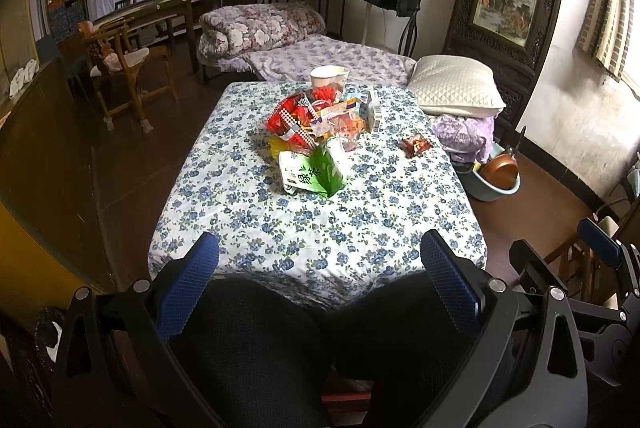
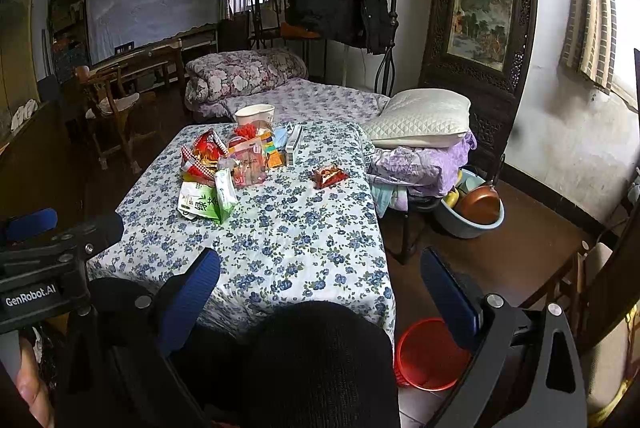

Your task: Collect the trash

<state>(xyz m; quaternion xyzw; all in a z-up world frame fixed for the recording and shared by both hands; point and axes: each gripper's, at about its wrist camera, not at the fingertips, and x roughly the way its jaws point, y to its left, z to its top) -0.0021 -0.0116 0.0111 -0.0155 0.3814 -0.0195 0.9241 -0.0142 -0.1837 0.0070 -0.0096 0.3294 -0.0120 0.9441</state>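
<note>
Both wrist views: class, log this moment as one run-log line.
phase: start | left tool: open, empty | right tool: open, empty | trash pile: untouched on floral table | red bin: floor, right of table

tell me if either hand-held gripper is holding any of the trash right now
Nothing is held. The left hand-held gripper and right hand-held gripper are both open and empty, short of the trash pile on the floral-covered table.

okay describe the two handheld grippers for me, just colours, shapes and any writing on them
Both match: the left gripper and right gripper each have black angular frames with round silver bolts and two flat fingers faced with blue, finely textured pads. The right wrist view shows the left gripper's body from the side, black with white lettering "GenRobot.AI". No cables show. The person's legs below wear black clothing.
</note>
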